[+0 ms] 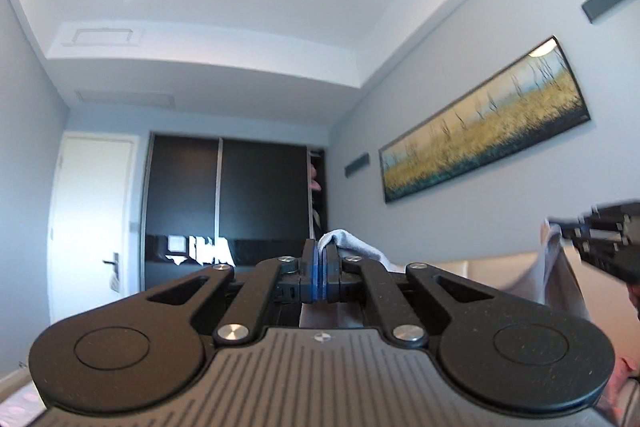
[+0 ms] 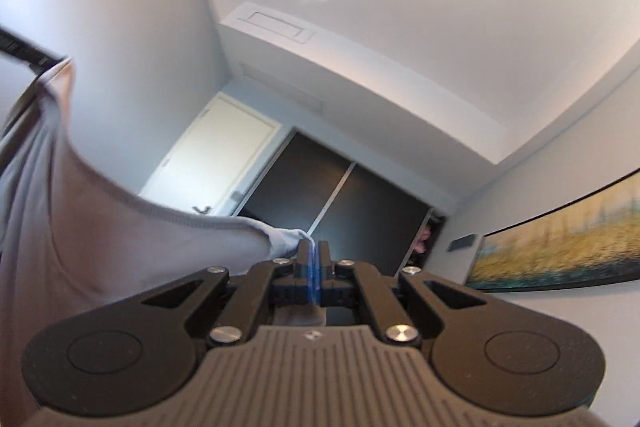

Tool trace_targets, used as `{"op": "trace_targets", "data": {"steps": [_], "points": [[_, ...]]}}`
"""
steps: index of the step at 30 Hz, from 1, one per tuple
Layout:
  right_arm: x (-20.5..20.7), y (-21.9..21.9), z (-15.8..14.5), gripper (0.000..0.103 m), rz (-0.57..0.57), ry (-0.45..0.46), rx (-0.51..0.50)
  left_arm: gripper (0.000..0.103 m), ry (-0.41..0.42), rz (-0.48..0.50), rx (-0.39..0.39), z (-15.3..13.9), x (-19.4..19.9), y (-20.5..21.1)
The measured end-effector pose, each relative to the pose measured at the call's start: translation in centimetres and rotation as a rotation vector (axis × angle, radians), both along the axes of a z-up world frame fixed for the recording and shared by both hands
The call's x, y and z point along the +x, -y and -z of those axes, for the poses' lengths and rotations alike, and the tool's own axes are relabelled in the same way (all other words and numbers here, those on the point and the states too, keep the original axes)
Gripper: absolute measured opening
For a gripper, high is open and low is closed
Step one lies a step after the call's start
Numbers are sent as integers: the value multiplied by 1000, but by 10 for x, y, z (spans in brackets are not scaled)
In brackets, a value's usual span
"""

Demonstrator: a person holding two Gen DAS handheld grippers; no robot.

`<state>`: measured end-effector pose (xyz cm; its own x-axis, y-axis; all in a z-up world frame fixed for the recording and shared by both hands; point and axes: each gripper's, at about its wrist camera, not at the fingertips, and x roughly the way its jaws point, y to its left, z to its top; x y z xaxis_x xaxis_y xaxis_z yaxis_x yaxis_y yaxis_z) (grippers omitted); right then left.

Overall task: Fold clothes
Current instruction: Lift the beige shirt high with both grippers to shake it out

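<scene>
Both tongs — left tongs (image 1: 320, 259) and right tongs (image 2: 314, 259) — clamped tight on pale grey knit garment (image 2: 100, 227), stretched between them.

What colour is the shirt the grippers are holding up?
Light grey. The shirt shows best in the right wrist view.

Much of the cloth and both far tools lie out of sight.

The pale grey stitched-hem garment (image 2: 80, 227) runs off the right wrist view's left edge, its lower part hidden behind the tool body. The other black tool (image 1: 600, 239) is blurred and cut by the left wrist view's right edge. The long framed painting of yellow grass (image 2: 560, 239) is smeared and cropped. Items in the dark sliding-door wardrobe's (image 1: 260, 195) open gap are too small to tell.
</scene>
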<state>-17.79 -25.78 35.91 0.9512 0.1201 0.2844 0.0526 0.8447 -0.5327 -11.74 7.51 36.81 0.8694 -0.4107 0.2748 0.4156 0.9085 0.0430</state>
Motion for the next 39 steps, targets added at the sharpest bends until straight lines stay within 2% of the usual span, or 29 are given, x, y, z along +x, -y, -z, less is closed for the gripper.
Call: {"op": "trace_targets", "data": {"steps": [3,9,14,20,24,29,33,36,39], "points": [[0,-9,6,1,-20,-14,-8,0,2,-43,8,-2,-4,-5],[-4,-7,10,2,-18,-13,33,0,-16,-61,28,6,-8,-4],[12,-9,6,1,-16,-34,31,0,-63,-70,36,13,12,-6],[79,-11,21,2,23,-119,13,0,-176,-106,80,29,72,3],[142,-8,35,1,74,-179,16,0,-282,-140,107,53,131,12],[227,-10,54,1,142,-228,-3,0,-349,-191,149,80,202,24],[284,-14,47,1,203,-191,15,0,-320,-233,97,75,243,32],[297,-16,23,1,227,-74,21,0,-237,-242,24,53,249,31],[287,-15,5,1,220,-6,14,0,-157,-226,5,32,244,29]]}}
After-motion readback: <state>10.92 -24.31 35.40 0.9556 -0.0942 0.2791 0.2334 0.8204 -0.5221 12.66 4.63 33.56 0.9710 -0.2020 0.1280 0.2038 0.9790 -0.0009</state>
